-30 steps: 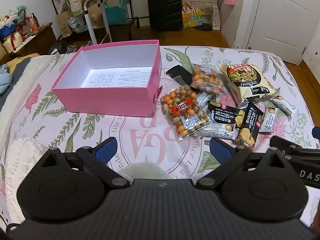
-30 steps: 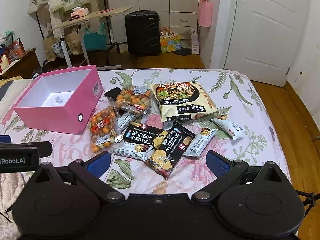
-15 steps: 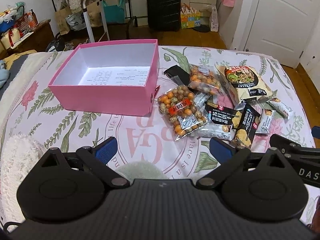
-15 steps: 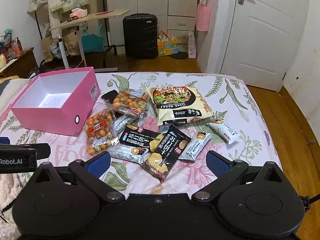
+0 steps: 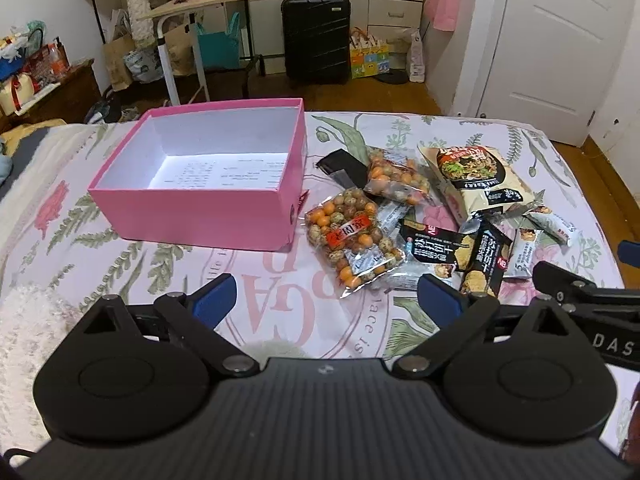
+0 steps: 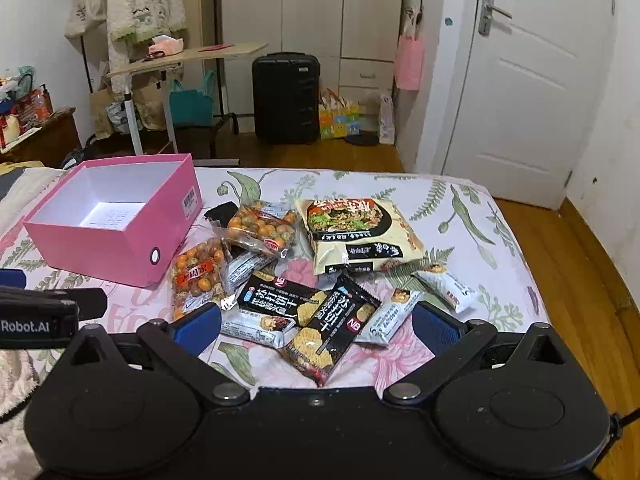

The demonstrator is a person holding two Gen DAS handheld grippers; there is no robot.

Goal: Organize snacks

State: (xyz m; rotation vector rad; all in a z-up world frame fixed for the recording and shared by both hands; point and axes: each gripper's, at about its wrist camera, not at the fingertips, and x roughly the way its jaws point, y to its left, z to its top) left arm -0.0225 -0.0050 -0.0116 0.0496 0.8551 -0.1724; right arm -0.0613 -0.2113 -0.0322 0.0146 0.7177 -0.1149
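The snacks lie in a loose cluster on the floral bedspread (image 5: 120, 264), centre-right of the left wrist view. Nearest the box is a clear bag of orange and speckled nuts (image 5: 352, 240); a second nut bag (image 5: 396, 180) lies above it. Two black cracker packets (image 6: 280, 300) (image 6: 336, 328) overlap at the lower centre of the right wrist view. A large cream noodle bag (image 6: 360, 236) sits above them. Small white bars (image 6: 388, 316) (image 6: 444, 286) lie to its lower right.

The pink box (image 5: 192, 216) stands open at centre-left, just beside the nut bag, with only a printed sheet on its white floor.

The left gripper (image 5: 326, 298) hovers low in the frame, fingers spread wide, holding nothing. The right gripper (image 6: 316, 326) is likewise spread wide and empty, above the cracker packets.
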